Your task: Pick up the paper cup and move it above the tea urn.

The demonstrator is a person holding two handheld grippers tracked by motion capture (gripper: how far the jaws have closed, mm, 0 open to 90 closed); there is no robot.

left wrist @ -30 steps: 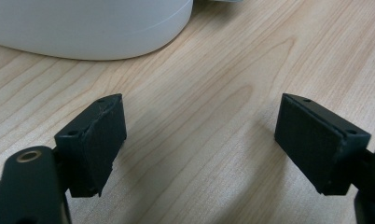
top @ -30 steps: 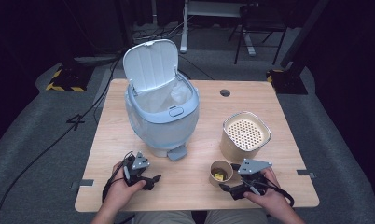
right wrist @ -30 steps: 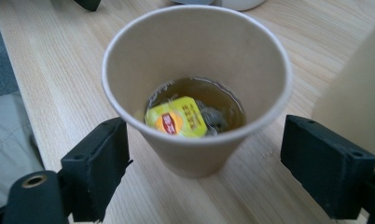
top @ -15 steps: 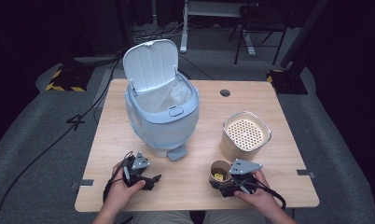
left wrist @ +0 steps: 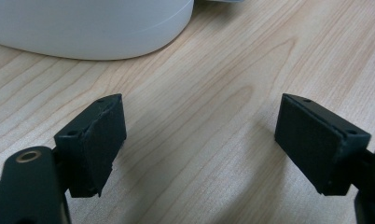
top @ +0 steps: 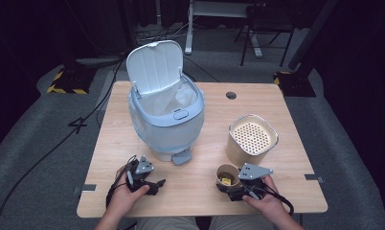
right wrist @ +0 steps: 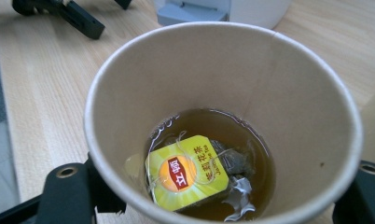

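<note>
High view: my right gripper (top: 231, 187) at paper cup (top: 227, 174), near-right on table (top: 200, 206), just near of perforated-lid canister (top: 252, 139); jaws just been closing on cup, now gripping its sides. Right gripper view adds contents: tea, yellow-tagged teabag (right wrist: 190, 171). Left gripper view: my left gripper (left wrist: 199, 149) jaws wide, nothing between, near bin (top: 165, 112) base.

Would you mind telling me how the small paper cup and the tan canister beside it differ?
The paper cup is small, round and open-topped; the canister is taller, squarish with rounded corners and capped by a perforated insert. The paper cup holds brown tea with a yellow-tagged tea bag; the canister's contents are hidden. The right gripper clamps the paper cup; the canister stands free. Both are tan and upright.
</note>
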